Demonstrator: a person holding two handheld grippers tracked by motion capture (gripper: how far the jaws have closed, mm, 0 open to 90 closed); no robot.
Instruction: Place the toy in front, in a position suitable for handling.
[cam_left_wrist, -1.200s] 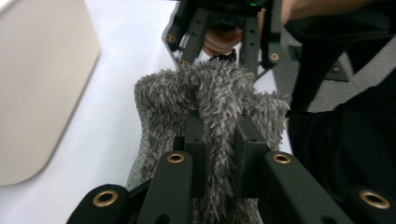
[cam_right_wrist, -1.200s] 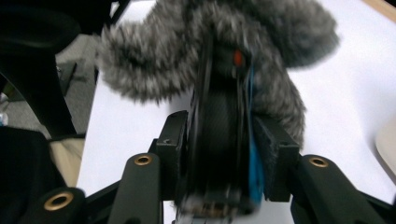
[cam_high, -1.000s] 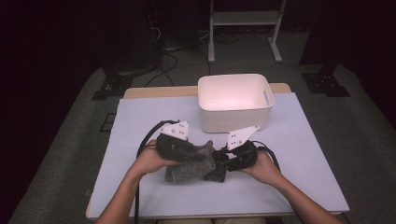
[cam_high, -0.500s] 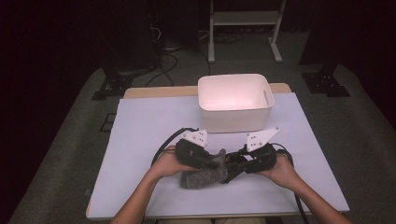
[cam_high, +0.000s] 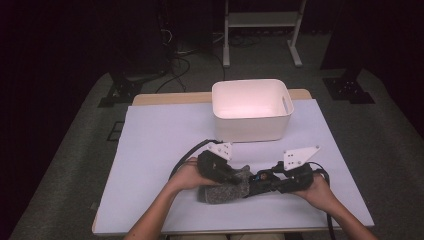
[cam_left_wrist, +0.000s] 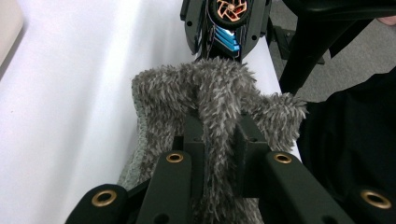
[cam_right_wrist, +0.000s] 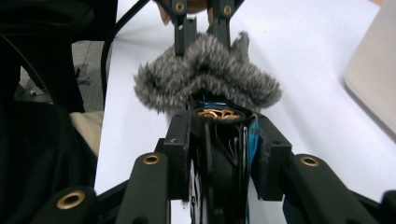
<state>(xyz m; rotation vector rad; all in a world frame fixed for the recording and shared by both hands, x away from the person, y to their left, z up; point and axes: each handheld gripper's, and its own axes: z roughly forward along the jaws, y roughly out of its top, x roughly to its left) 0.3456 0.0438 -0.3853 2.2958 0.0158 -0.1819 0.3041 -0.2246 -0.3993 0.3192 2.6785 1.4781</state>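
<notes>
1. The left gripper (cam_left_wrist: 219, 154) has its jaws pinched tight on a fold of the grey furry pouch (cam_left_wrist: 205, 98).
2. The right gripper (cam_right_wrist: 219, 149) clamps a black fan-like device (cam_right_wrist: 217, 140), its tip at the pouch's mouth.
3. Beyond both stands the white bin (cam_high: 251, 110), well apart.
</notes>
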